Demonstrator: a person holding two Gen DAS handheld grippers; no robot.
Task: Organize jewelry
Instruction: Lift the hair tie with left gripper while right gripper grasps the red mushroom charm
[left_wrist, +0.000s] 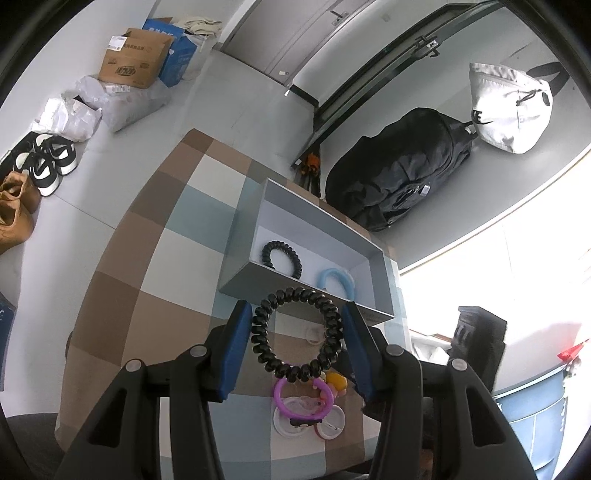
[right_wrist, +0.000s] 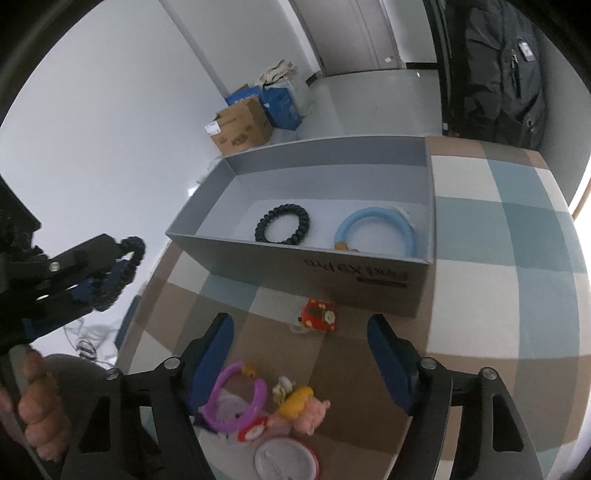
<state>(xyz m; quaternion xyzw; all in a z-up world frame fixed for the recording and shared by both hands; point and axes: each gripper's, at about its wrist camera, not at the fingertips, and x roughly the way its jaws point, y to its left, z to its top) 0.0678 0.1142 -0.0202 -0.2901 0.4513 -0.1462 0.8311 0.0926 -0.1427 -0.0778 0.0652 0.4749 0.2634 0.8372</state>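
Left gripper (left_wrist: 295, 339) clamps black coil band (left_wrist: 295, 334) just before grey box (right_wrist: 369, 275) (two pcs already inside); next: carry over rim, release. Right gripper (right_wrist: 301, 362) gapes empty.

A glossy black coil band (left_wrist: 295, 334) — smooth, plastic-looking — is seen between matt blue pads (left_wrist: 236, 350) on matt black plastic fingers with dull metal pins. A second glossy coil (right_wrist: 282, 223) and a smooth pale-blue ring (right_wrist: 375, 230) are shown in the matt grey card box (right_wrist: 369, 280). The checked cloth (right_wrist: 498, 295) looks soft and matt — the purple ring (right_wrist: 236, 400) shiny plastic.
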